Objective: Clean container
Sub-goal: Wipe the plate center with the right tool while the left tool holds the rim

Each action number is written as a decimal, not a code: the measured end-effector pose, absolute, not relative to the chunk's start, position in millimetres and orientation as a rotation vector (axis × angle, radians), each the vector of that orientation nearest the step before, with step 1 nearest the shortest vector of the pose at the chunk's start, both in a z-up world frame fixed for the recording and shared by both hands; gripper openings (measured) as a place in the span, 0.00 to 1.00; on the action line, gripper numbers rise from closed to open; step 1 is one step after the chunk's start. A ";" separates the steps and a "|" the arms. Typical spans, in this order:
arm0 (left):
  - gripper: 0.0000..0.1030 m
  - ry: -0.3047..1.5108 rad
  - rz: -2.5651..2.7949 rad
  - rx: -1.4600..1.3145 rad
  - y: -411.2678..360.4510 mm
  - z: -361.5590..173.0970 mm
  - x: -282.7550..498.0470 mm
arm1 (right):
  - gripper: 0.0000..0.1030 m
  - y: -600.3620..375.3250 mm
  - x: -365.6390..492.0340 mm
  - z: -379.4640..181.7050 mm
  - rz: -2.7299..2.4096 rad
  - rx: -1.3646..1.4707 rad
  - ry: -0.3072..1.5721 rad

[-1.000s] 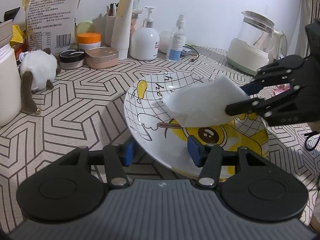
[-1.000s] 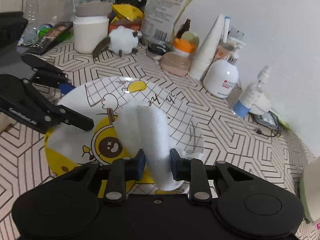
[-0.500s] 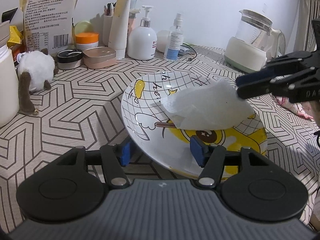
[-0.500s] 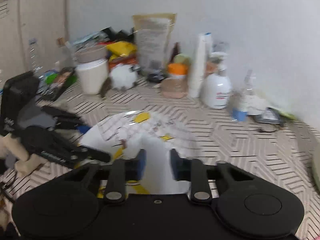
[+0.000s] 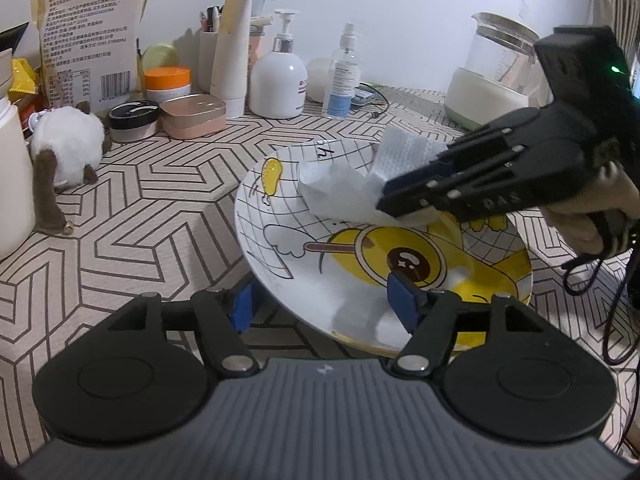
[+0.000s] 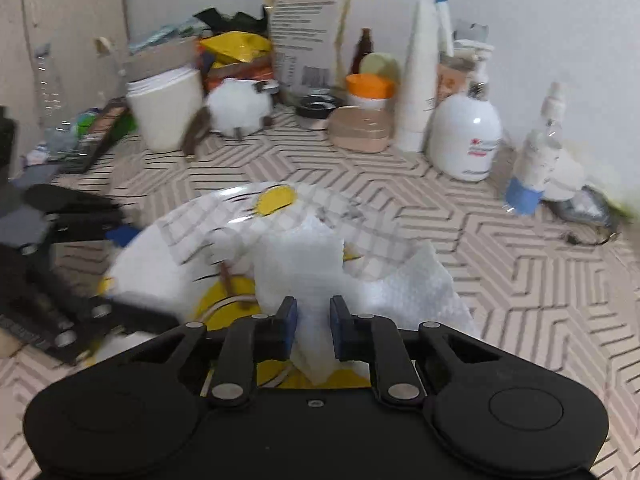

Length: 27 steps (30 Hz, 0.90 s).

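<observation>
change since a second ago: the right gripper (image 5: 390, 194) is back over the plate (image 5: 328, 280), lower and further in than half a second ago when it sat up off the right edge; the paper towel (image 5: 344, 188) is bunched toward the far side now instead of lying flat across the middle
left gripper (image 5: 324, 304): jaws have just been opening, and the gap between the blue pads is clearly wider than before; the plate's near rim sits between them, left pad beside the rim on the outside, right pad over the yellow cartoon, can't see either one actually pressing, so it looks let go
right gripper: jaws have just been closing and are pinched narrow on the paper towel (image 6: 308, 272), a white fold squeezed between the two blue pads in the right wrist view, the rest of the sheet spilling onto the plate (image 6: 168, 248)
plate spot: tilted, near-centre of the table (image 5: 140, 216) with the zigzag cloth, one plate only, yellow cartoon on a grid print
person: a hand (image 5: 588, 216) wraps the right gripper's handle at the right edge
counts: two grippers, one paper towel, one white pump bottle (image 5: 279, 80), one spray bottle (image 5: 343, 74), one glass kettle (image 5: 496, 68) far right, one fluffy toy (image 5: 68, 148) far left, one big printed bag (image 5: 90, 32) leaning on the wall
blur: right wrist view is smeared, small stuff at the back isn't worth counting
</observation>
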<state>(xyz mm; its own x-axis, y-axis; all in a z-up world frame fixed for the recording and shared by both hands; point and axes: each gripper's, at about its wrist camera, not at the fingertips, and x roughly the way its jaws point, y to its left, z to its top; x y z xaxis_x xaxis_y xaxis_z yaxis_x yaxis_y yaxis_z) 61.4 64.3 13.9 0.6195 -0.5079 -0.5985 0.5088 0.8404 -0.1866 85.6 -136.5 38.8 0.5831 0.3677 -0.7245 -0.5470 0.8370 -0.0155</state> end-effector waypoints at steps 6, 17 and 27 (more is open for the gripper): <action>0.65 0.690 -0.572 -0.028 69.6 13.8 63.1 | 0.22 -120.5 110.6 36.3 0.562 -0.218 0.790; 0.65 0.687 -0.574 -0.027 72.9 12.1 65.6 | 0.34 -79.0 117.2 36.8 0.648 -0.316 0.818; 0.65 0.689 -0.572 -0.027 72.5 12.6 65.2 | 0.34 -142.7 103.8 42.7 0.559 -0.269 0.864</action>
